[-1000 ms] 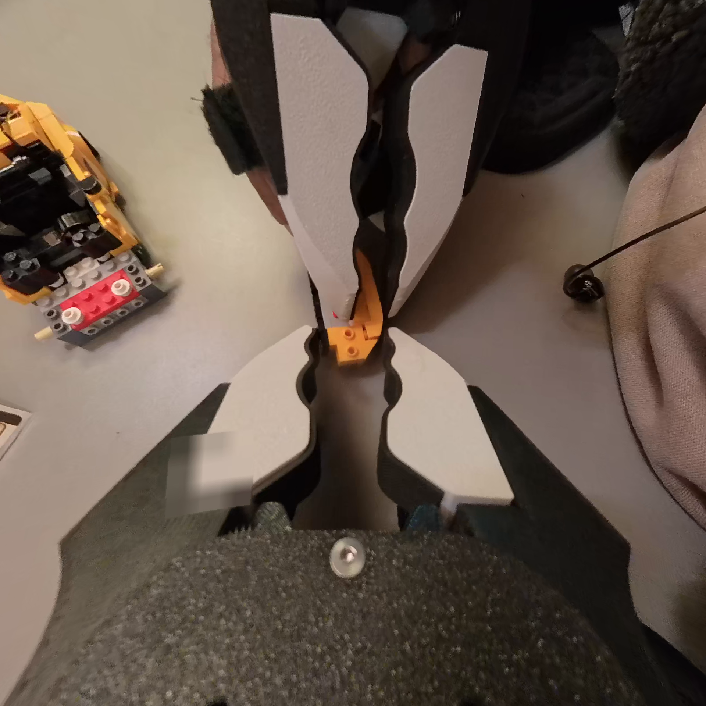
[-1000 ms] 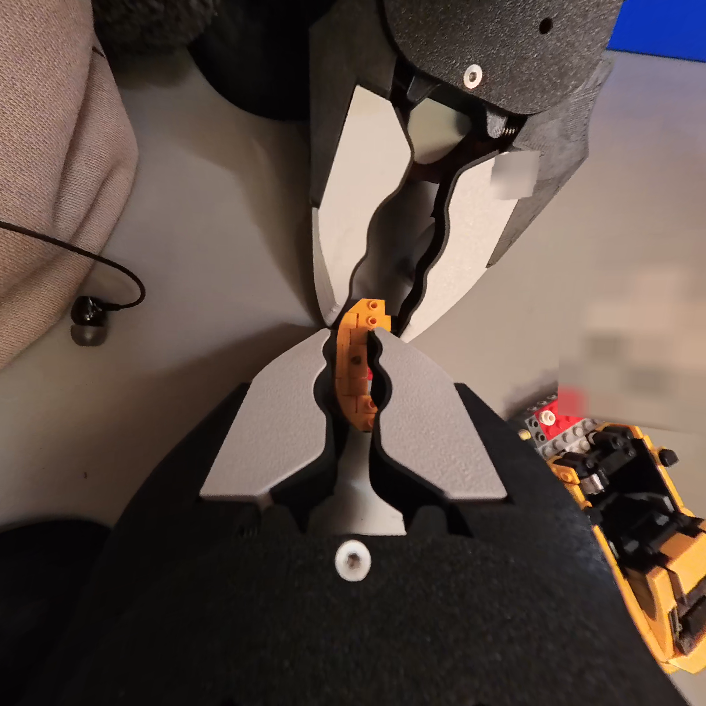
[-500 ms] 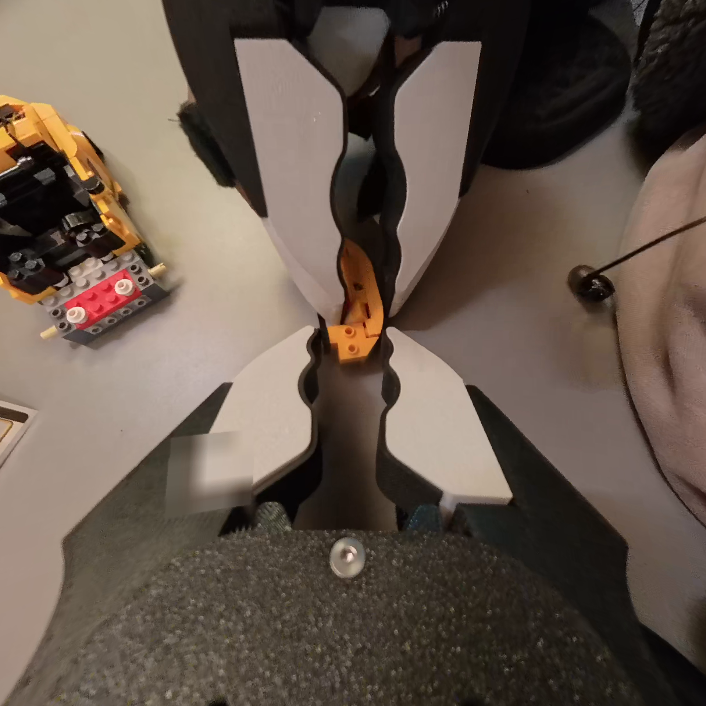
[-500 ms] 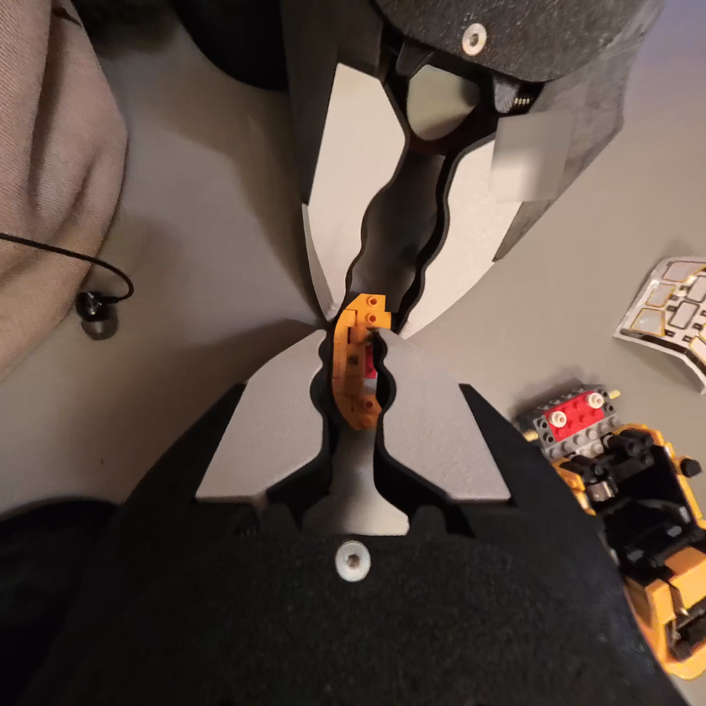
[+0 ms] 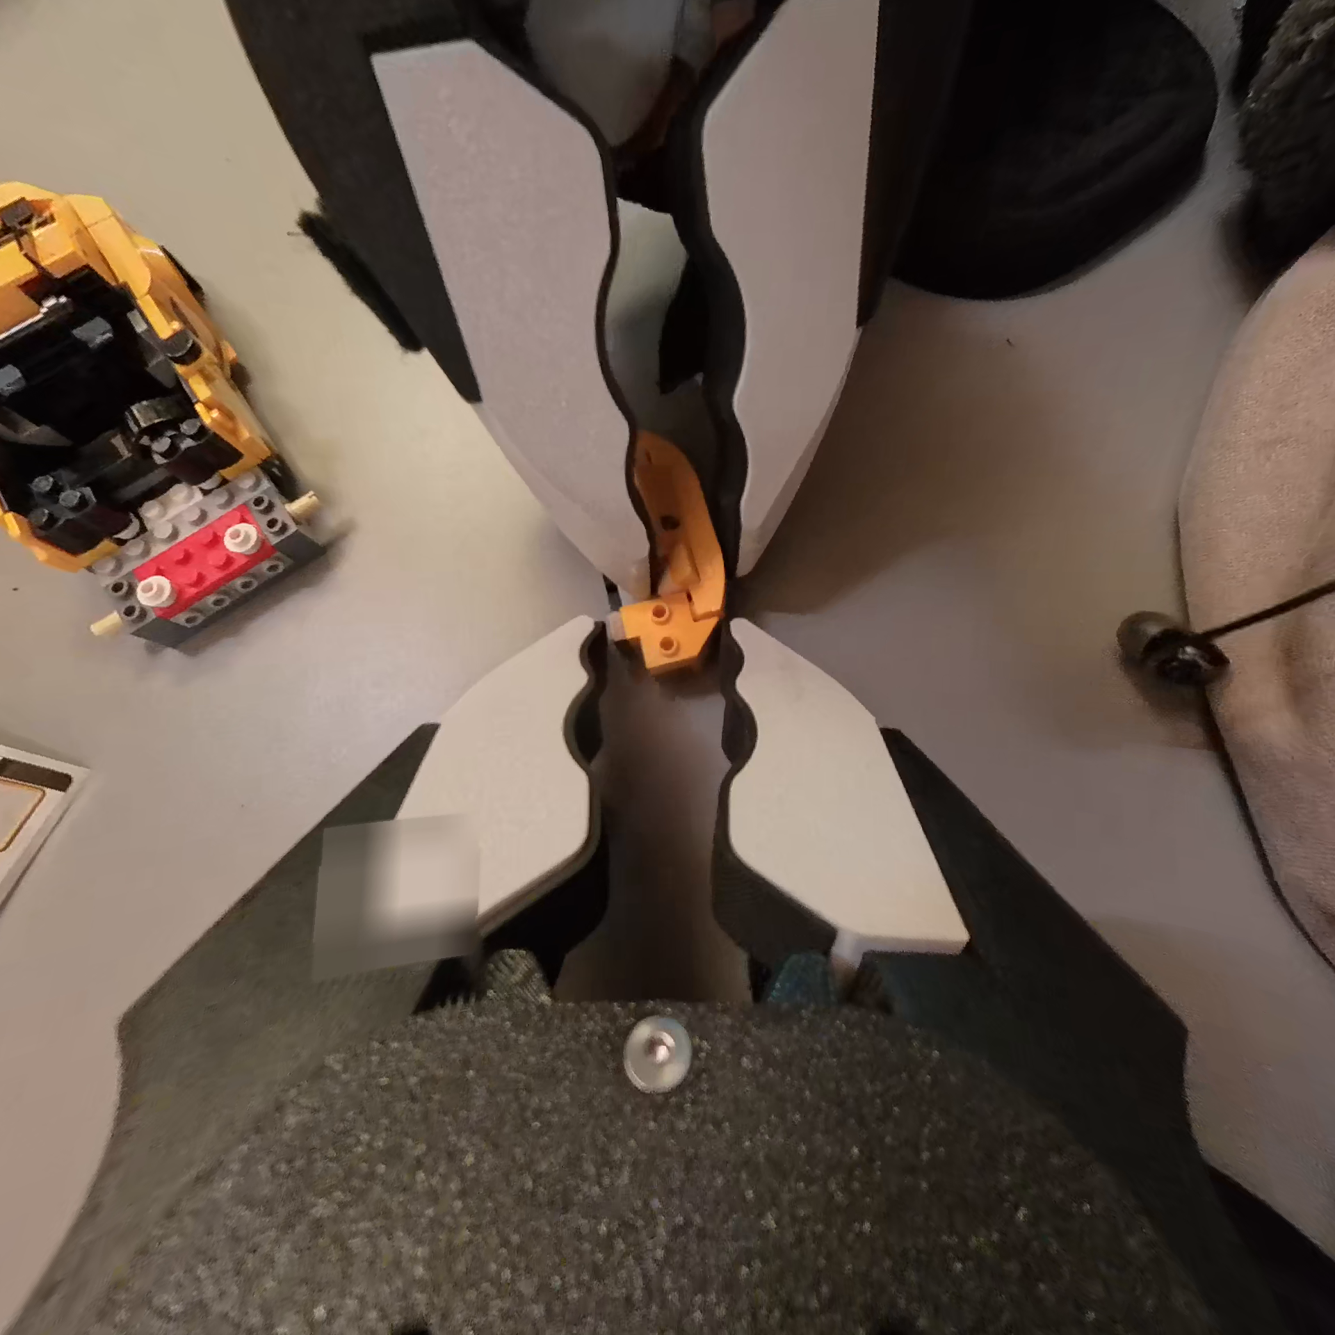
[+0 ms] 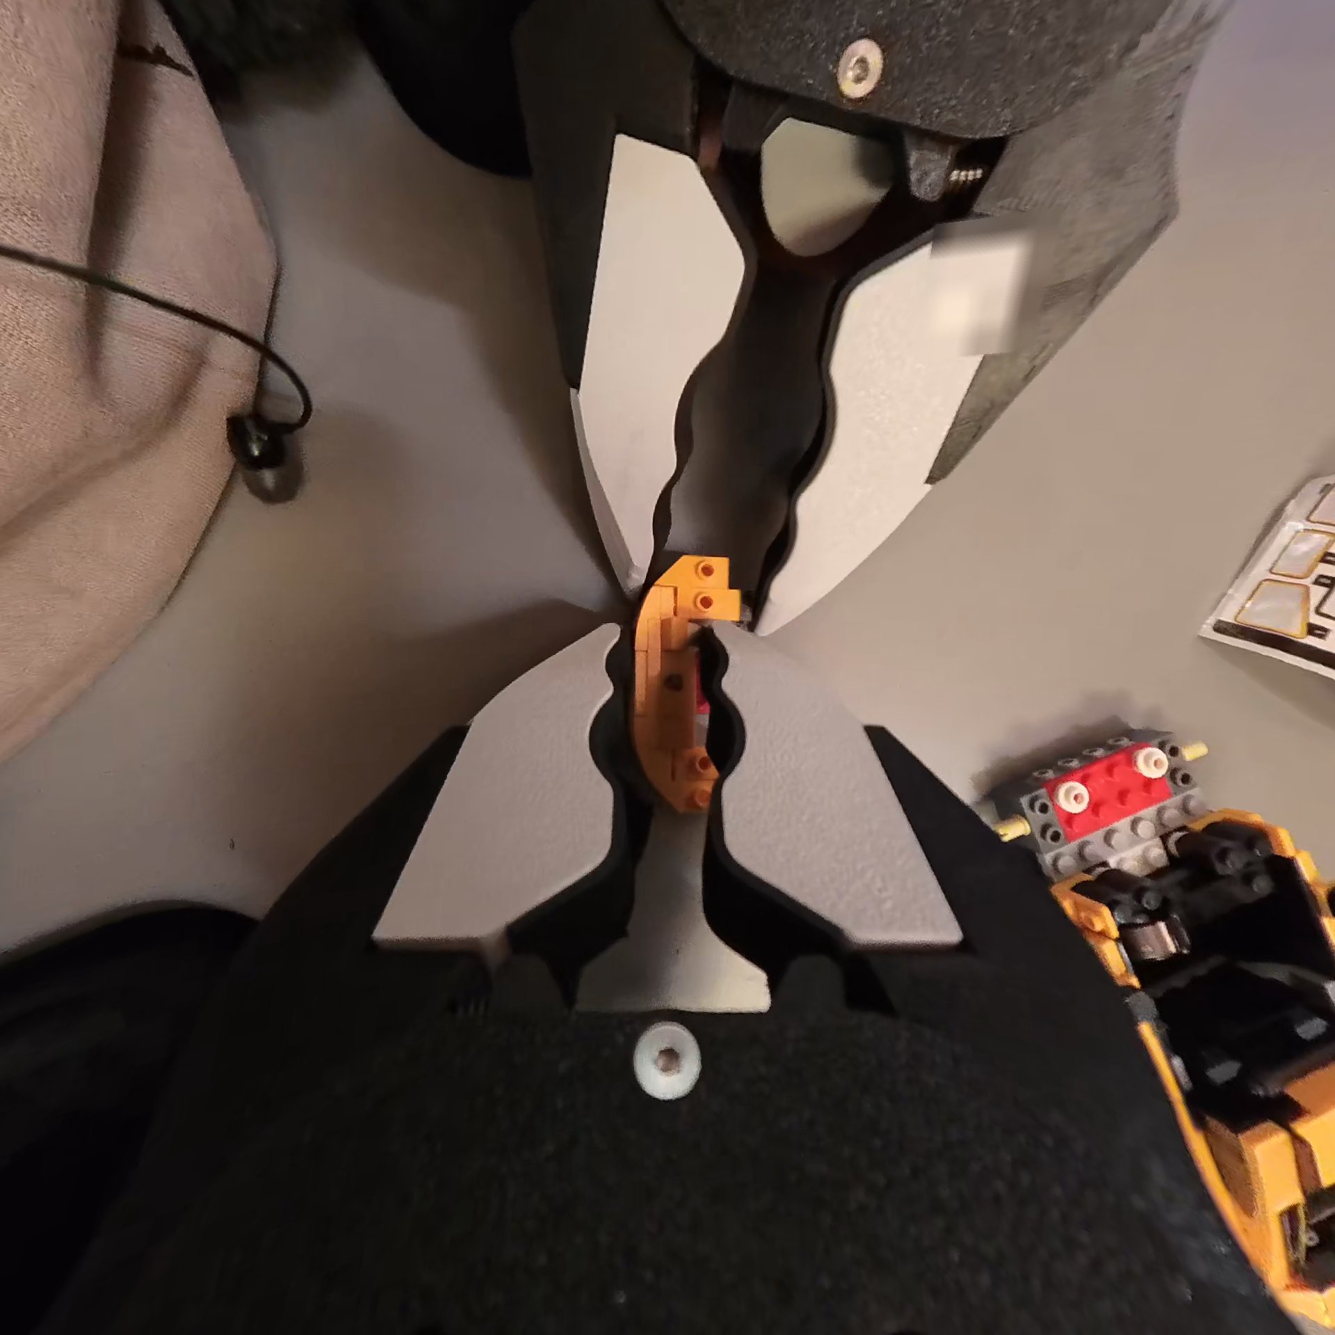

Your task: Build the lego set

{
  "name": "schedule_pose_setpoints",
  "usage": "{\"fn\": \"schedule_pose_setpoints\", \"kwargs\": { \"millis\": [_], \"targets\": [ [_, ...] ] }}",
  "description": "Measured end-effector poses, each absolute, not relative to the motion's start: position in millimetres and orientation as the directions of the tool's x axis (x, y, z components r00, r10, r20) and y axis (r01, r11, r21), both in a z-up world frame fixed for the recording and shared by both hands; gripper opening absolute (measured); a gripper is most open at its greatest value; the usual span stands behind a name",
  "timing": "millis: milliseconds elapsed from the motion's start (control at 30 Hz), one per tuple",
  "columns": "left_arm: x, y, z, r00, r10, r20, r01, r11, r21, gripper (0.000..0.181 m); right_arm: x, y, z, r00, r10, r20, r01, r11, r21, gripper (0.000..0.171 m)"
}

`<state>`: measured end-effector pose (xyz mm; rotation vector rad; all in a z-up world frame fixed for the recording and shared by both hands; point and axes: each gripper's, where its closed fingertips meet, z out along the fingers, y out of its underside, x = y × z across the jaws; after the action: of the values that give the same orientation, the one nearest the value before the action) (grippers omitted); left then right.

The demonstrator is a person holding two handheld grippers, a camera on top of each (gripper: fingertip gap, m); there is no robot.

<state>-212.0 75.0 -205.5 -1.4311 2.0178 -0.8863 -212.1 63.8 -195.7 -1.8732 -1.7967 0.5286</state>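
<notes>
In the left wrist view, a half-built yellow and black lego car (image 5: 123, 404) lies well off to the left of the left gripper (image 5: 664, 636), its grey rear end carrying a red plate (image 5: 206, 563) with two white studs. A corner of a sticker sheet (image 5: 29, 802) shows at the left edge, nearer the camera. The left gripper's tips pinch the near end of a curved orange lego arch (image 5: 675, 578). The right gripper (image 5: 679, 571) comes in from straight ahead, tip to tip with the left one, its fingers clenched along the arch's far length. A black earbud (image 5: 1163, 650) on a thin cord lies well to the right, beside beige cloth (image 5: 1271, 578).

In the right wrist view, the beige cloth and the earbud (image 6: 260, 448) sit to the left. The right gripper (image 6: 672, 636) clamps the arch (image 6: 668, 686) lengthwise, a bit of red showing behind the orange; the left gripper (image 6: 693, 599) grips the studded far end. To the right lie the sticker sheet (image 6: 1279, 585) and, nearer, the car (image 6: 1192, 939). Everything rests on a pale grey table (image 6: 1083, 542).
</notes>
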Motion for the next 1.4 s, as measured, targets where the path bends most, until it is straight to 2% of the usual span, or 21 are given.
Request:
{"fn": "schedule_pose_setpoints", "kwargs": {
  "millis": [167, 433, 567, 700, 900, 1200, 1300, 1400],
  "targets": [
    [-212.2, 75.2, -206.8, -0.332, -0.940, -0.081, -0.609, 0.279, -0.743, 0.026, -209.5, 63.0, -196.4, 0.077, 0.993, 0.090, 0.796, -0.007, -0.605, 0.018],
    [-211.6, 73.6, -207.2, -0.342, -0.936, -0.083, -0.604, 0.287, -0.744, 0.023, -206.0, 61.1, -199.7, 0.015, 0.962, 0.271, 0.826, 0.141, -0.545, 0.018],
    [-210.4, 69.1, -201.1, -0.356, -0.934, -0.036, -0.577, 0.250, -0.778, 0.036, -206.5, 57.4, -200.7, 0.002, 0.962, 0.271, 0.818, 0.155, -0.555, 0.018],
    [-209.6, 63.5, -199.9, -0.386, -0.922, -0.032, -0.560, 0.262, -0.786, 0.025, -207.7, 55.2, -200.7, -0.022, 0.953, 0.303, 0.810, 0.195, -0.553, 0.018],
    [-209.9, 62.5, -199.3, -0.394, -0.918, -0.042, -0.553, 0.273, -0.787, 0.024, -206.8, 53.1, -199.2, -0.045, 0.929, 0.367, 0.806, 0.250, -0.536, 0.018],
    [-209.6, 61.5, -199.8, -0.394, -0.918, -0.042, -0.561, 0.276, -0.781, 0.024, -207.3, 51.7, -199.9, -0.151, 0.821, 0.551, 0.816, 0.418, -0.399, 0.019],
    [-208.3, 60.2, -200.0, -0.393, -0.918, -0.052, -0.563, 0.285, -0.776, 0.024, -205.6, 50.9, -199.6, -0.132, 0.845, 0.518, 0.822, 0.386, -0.419, 0.019],
    [-208.3, 61.9, -200.1, -0.384, -0.921, -0.057, -0.567, 0.284, -0.773, 0.023, -202.7, 56.2, -198.0, -0.024, 0.909, 0.415, 0.838, 0.244, -0.487, 0.024]
  ]
}}
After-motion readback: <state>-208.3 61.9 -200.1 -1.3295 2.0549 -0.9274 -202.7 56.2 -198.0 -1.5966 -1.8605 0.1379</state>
